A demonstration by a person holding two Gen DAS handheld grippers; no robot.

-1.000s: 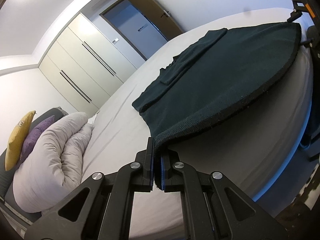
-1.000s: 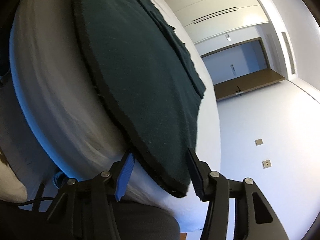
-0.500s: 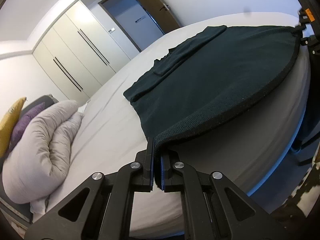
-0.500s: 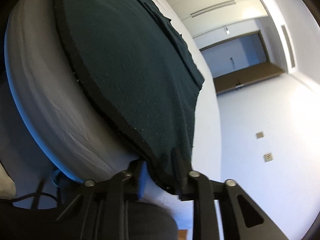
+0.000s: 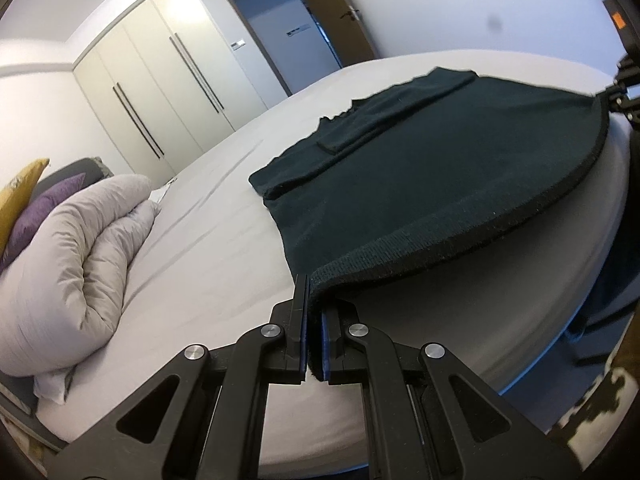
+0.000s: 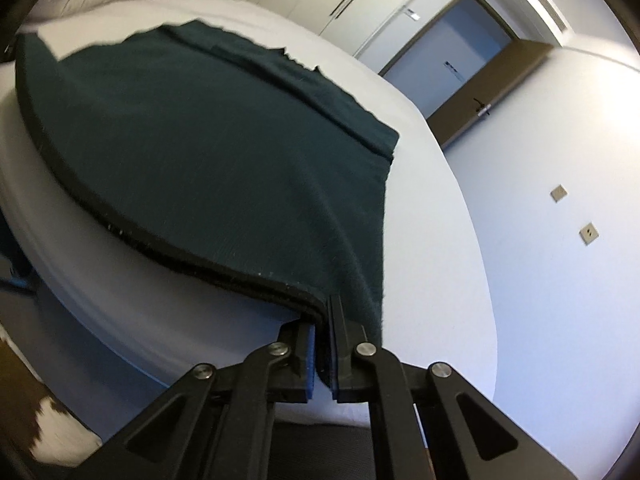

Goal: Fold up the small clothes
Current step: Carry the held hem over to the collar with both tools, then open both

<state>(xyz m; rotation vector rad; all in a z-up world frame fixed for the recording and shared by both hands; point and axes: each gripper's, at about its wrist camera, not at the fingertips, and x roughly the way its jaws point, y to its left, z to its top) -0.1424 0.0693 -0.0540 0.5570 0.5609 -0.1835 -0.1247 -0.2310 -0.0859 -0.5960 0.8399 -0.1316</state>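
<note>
A dark green knit sweater [image 5: 432, 168] lies spread on the white bed [image 5: 208, 248], its sleeves folded in across the far part. My left gripper [image 5: 314, 304] is shut on the near left corner of its hem. My right gripper [image 6: 324, 320] is shut on the near right hem corner of the sweater [image 6: 208, 152]. The hem edge hangs taut between the two grippers, lifted a little above the bed's near edge. The right gripper also shows at the far right of the left wrist view [image 5: 618, 94].
A rolled grey duvet [image 5: 76, 248] with purple and yellow cushions [image 5: 28, 196] lies at the bed's left end. Wardrobe doors [image 5: 160, 92] and an open room door [image 5: 288, 28] stand beyond the bed. A white wall [image 6: 560, 200] is right of the bed.
My right gripper has shut on the hem corner; it was open around it a second ago. Both grippers have lifted the hem and tilted level, so the far room shows more.
</note>
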